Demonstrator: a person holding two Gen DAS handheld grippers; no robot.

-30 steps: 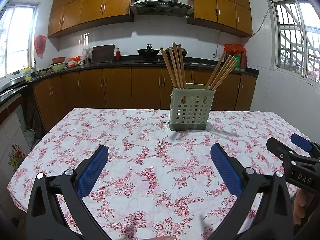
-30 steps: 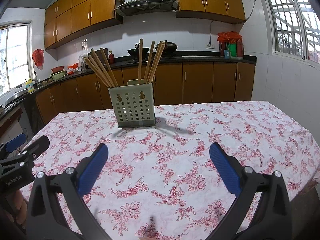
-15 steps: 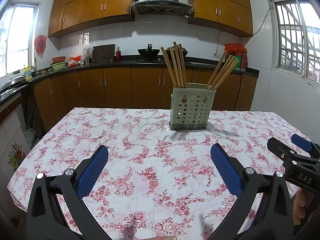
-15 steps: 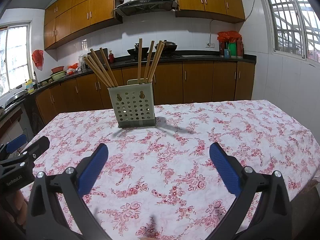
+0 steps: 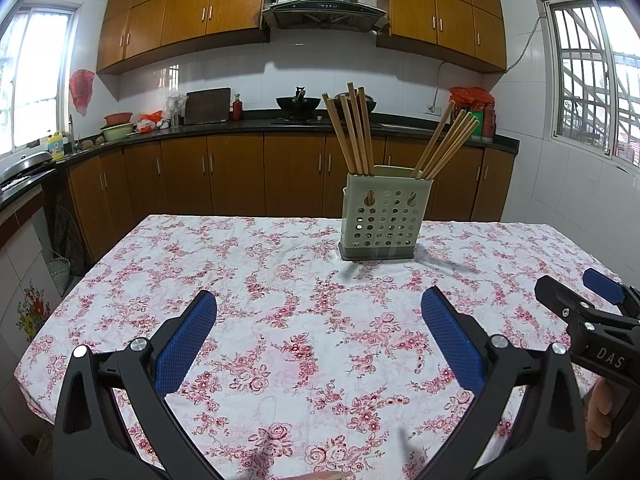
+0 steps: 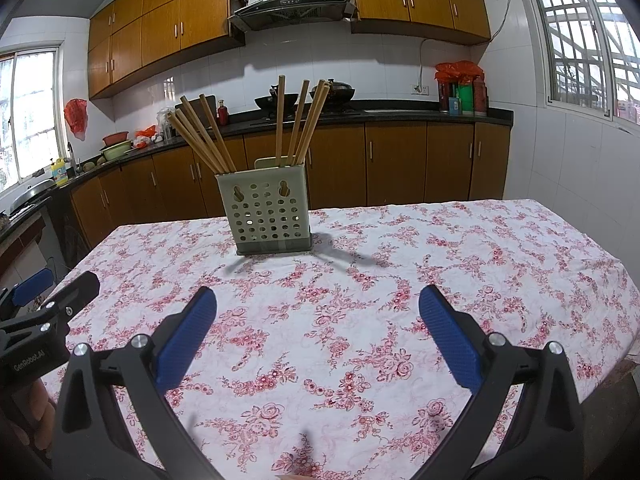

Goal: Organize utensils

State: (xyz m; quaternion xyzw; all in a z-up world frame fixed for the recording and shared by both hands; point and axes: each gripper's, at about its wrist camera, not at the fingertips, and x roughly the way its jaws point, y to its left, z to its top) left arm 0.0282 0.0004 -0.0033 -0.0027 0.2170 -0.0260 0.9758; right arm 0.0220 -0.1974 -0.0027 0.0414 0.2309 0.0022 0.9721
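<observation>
Honestly, the main worry from where I stand is that holder point(image 5: 385, 218) tipping. It is a light-looking, pale green perforated caddy standing upright on the floral tablecloth point(image 5: 280, 312), a little right of centre in the left wrist view and left of centre in the right wrist view. Its chopsticks lean outward in two fans, so a gripper coming in from the side could catch a leaning stick and lever the whole thing over, or drag it across the cloth. The cloth itself could bunch if the base is pushed.

As for what it holds: one bundle of wooden chopsticks point(image 5: 352, 132) stands in the left part as the left wrist camera sees it, close to upright, and a second bundle point(image 5: 446, 144) splays toward the upper right. I cannot see whether an inner wall divides the two, though they sit well apart at the rim. Nothing else lies loose on the cloth that I can make out, so I judge the sorting close to finished, or finished.

Both tongs are spread wide and carry nothing. The left gripper point(image 5: 319, 334) hangs low over the near part of the table, well short of the holder; the right gripper point(image 6: 318, 332) does the same, with the other tool peeking in at the frame edge in each view.
</observation>
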